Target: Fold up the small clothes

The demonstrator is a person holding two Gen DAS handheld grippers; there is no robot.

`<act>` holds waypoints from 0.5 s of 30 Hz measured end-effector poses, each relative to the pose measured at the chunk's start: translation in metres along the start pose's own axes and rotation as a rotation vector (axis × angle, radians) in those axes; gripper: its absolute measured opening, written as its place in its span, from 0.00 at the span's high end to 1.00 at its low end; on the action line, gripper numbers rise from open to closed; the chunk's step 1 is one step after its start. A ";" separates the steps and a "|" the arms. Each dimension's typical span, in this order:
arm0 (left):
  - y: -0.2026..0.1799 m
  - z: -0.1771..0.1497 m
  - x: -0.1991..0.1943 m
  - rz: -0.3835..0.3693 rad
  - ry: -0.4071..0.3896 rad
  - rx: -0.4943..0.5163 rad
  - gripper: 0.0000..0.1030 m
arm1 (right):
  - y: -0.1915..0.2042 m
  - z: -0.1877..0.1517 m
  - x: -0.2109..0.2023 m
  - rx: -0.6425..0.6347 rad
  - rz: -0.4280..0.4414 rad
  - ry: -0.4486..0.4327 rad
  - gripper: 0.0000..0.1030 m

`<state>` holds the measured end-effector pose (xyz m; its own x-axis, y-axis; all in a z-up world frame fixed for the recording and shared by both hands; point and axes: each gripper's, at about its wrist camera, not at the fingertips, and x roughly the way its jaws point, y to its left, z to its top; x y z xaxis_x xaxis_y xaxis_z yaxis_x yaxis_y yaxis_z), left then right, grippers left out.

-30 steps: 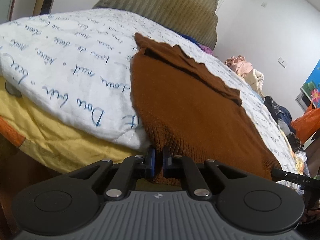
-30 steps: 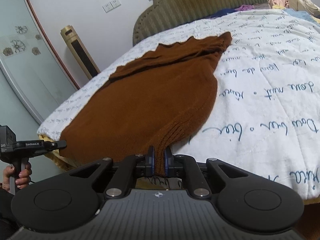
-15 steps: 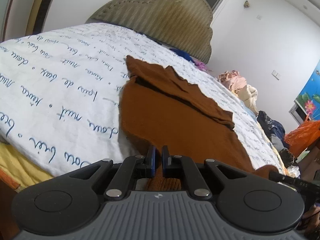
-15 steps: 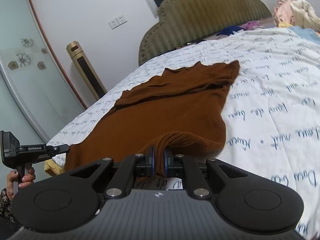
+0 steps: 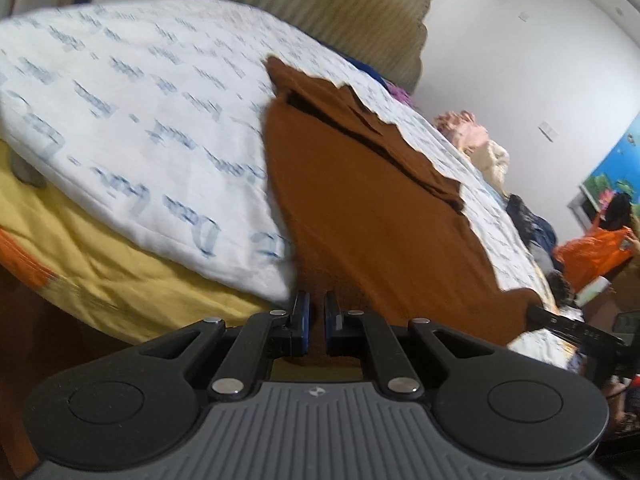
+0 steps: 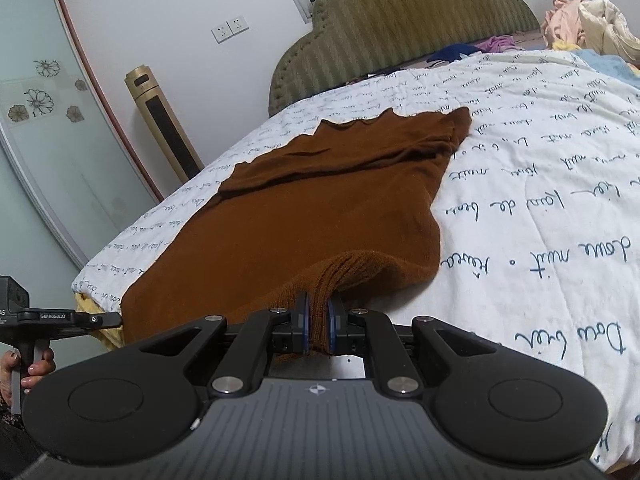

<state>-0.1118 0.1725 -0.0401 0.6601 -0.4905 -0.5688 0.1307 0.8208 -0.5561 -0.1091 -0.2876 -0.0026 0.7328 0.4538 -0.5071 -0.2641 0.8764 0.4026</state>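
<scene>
Brown sweater [image 6: 320, 216] hem (ribbed) clamped in right gripper [image 6: 318, 326] and, seemingly, left gripper [image 5: 316, 326]; next, carry it forward together.

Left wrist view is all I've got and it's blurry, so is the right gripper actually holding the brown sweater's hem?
Observer: Yes. The right gripper is shut on the ribbed hem of the brown sweater, which bunches up between its fingers.
Operator: Is that corner off the bed?
Observer: It arches up above the white quilt, while the rest of the sweater lies flat.
Operator: And my gripper, seen from there?
Observer: The left gripper shows only from the side, at the sweater's other hem corner near the bed edge, with a hand on its handle.
</scene>
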 end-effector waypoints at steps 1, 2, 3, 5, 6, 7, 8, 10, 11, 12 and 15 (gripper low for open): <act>-0.001 -0.002 0.003 -0.012 0.013 -0.004 0.93 | 0.000 0.000 0.000 0.000 0.000 0.000 0.87; -0.002 -0.003 0.006 -0.009 0.018 -0.010 0.93 | -0.001 -0.001 0.001 0.000 0.002 0.001 0.87; -0.004 -0.004 0.008 -0.003 0.020 -0.008 0.93 | -0.001 -0.001 0.001 0.001 0.005 0.001 0.87; -0.007 -0.006 0.010 0.004 0.021 0.010 0.91 | -0.001 -0.002 0.001 -0.001 0.005 0.001 0.87; -0.008 -0.006 0.009 0.006 0.018 0.019 0.90 | -0.001 -0.002 0.000 -0.003 0.007 0.001 0.87; -0.009 -0.006 0.008 0.006 0.012 0.028 0.89 | 0.000 -0.002 0.000 -0.003 0.008 0.000 0.87; -0.009 -0.007 0.007 0.006 0.002 0.032 0.87 | 0.000 -0.003 0.000 -0.001 0.009 0.000 0.87; -0.010 -0.007 0.006 -0.007 -0.022 0.041 0.77 | -0.002 -0.003 0.000 0.004 0.008 0.001 0.87; -0.011 -0.007 0.006 -0.021 -0.027 0.042 0.61 | -0.002 -0.004 0.000 0.007 0.008 0.001 0.87; -0.011 -0.007 0.005 -0.033 -0.035 0.038 0.39 | -0.002 -0.004 0.000 0.009 0.009 0.003 0.87; -0.013 -0.012 -0.002 0.022 -0.125 0.038 0.14 | -0.001 -0.004 0.000 0.005 0.007 0.005 0.87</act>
<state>-0.1236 0.1587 -0.0390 0.7500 -0.4341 -0.4990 0.1420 0.8426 -0.5195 -0.1113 -0.2880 -0.0064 0.7279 0.4608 -0.5078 -0.2663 0.8724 0.4099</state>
